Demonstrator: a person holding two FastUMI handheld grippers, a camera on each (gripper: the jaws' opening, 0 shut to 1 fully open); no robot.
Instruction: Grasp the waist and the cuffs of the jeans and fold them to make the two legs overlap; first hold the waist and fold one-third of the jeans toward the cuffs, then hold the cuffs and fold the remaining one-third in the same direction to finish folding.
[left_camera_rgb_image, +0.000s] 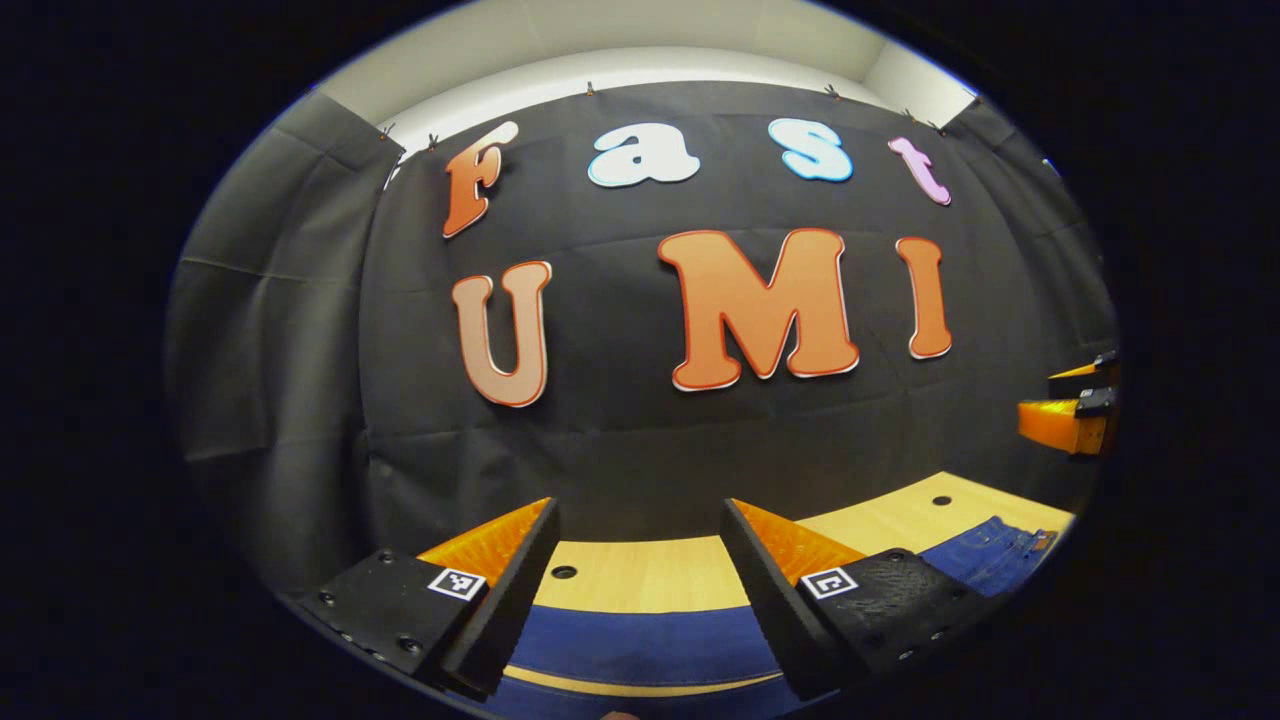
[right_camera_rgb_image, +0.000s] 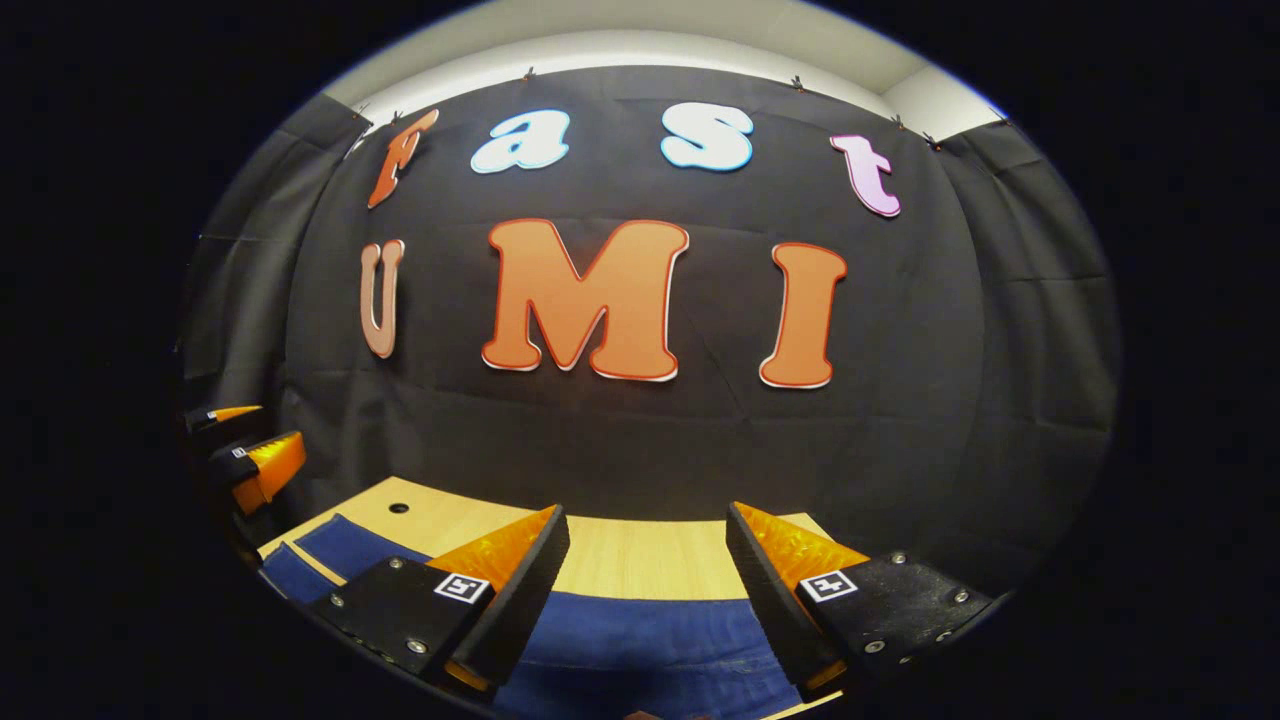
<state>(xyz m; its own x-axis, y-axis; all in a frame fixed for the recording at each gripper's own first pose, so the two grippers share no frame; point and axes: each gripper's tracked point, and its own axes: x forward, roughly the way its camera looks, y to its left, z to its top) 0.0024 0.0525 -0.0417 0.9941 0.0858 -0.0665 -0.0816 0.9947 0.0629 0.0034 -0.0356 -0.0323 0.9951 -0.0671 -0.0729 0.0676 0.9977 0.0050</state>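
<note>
Below both spread, empty grippers, left (left_camera_rgb_image: 640, 580) and right (right_camera_rgb_image: 648, 585), blue jeans (right_camera_rgb_image: 650, 640) lie flat on the wooden table (right_camera_rgb_image: 640, 560).

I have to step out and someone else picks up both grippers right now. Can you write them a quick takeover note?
Left claw: open, holding nothing, raised above the jeans.
Right claw: open, holding nothing, also above the jeans.
Jeans: lying on the wooden table; the end with stitching, likely the waist, lies towards the right claw.
Done: no fold can be confirmed from these views.
Left: grasp waist and cuffs, overlap the legs, then fold waist third and cuff third.
</note>
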